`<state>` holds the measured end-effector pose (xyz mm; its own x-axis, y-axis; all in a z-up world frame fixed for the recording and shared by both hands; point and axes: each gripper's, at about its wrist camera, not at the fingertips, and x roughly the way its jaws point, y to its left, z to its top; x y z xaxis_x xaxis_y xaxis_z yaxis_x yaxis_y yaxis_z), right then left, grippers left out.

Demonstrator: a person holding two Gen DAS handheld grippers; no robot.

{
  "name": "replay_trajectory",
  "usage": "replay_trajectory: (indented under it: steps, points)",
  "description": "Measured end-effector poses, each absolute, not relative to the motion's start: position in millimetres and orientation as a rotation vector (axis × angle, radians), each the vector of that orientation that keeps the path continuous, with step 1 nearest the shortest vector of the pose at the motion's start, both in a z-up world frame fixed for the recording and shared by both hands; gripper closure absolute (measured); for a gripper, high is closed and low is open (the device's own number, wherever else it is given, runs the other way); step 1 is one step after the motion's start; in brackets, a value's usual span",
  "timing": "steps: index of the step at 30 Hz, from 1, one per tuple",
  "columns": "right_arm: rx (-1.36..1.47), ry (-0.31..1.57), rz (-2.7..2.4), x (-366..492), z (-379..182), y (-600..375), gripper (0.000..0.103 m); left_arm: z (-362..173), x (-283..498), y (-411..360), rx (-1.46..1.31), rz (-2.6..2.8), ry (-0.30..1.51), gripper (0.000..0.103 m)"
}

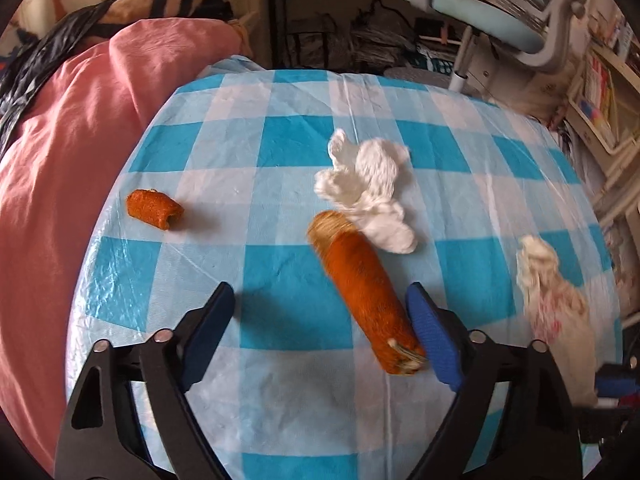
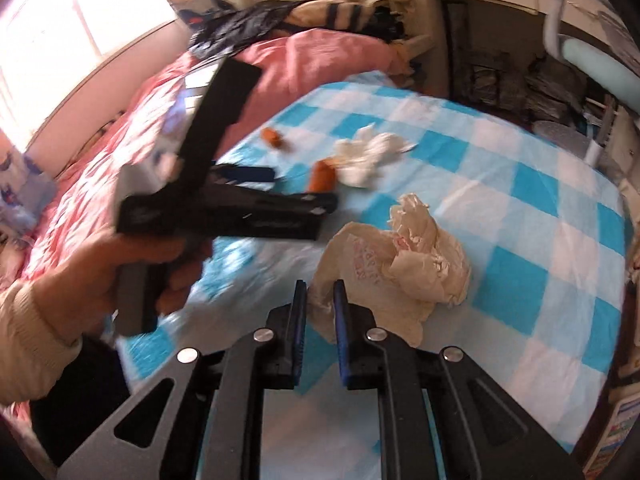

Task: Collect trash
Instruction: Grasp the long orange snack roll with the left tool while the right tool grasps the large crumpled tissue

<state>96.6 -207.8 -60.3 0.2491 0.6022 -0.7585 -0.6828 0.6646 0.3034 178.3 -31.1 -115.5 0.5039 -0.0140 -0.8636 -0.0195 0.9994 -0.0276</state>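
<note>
A long orange carrot piece lies on the blue-and-white checked tablecloth, its near end beside my left gripper's right finger. My left gripper is open and empty just above the cloth. A crumpled white tissue lies just beyond the carrot. A short orange piece lies at the left. A crumpled cream plastic bag lies before my right gripper, whose jaws are nearly closed with the bag's edge between them. The left gripper also shows in the right wrist view, held by a hand.
A pink blanket covers the bed left of the table. A pale blue office chair and cluttered shelves stand beyond the table's far right edge. A black plastic bag lies on the bed.
</note>
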Motion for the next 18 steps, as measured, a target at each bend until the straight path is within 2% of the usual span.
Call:
replay_trajectory:
  steps: [3,5,6,7,9,13,15,18]
  points:
    - [-0.129,1.005,0.954,79,-58,-195,0.084,-111,172,-18,-0.051,-0.047,1.069,0.038]
    - [-0.145,1.000,0.972,71,-56,-190,0.067,-109,166,-9,-0.053,-0.097,1.101,0.042]
    - [-0.145,0.988,0.968,70,-54,-190,0.048,-108,162,-7,-0.045,-0.114,1.111,0.043]
    - [-0.138,0.973,0.960,70,-52,-192,0.039,-107,159,-3,-0.039,-0.129,1.116,0.043]
    - [-0.092,0.951,0.931,76,-48,-199,0.039,-105,153,1,-0.039,-0.168,1.121,0.042]
    - [-0.068,0.935,0.812,92,-54,-209,0.032,-92,149,2,-0.027,-0.184,1.079,0.042]
    - [-0.054,0.957,0.766,100,-63,-209,0.032,-88,152,2,-0.068,-0.184,1.048,0.034]
    - [-0.043,0.983,0.725,110,-73,-207,0.032,-89,157,-4,-0.045,-0.143,1.016,0.032]
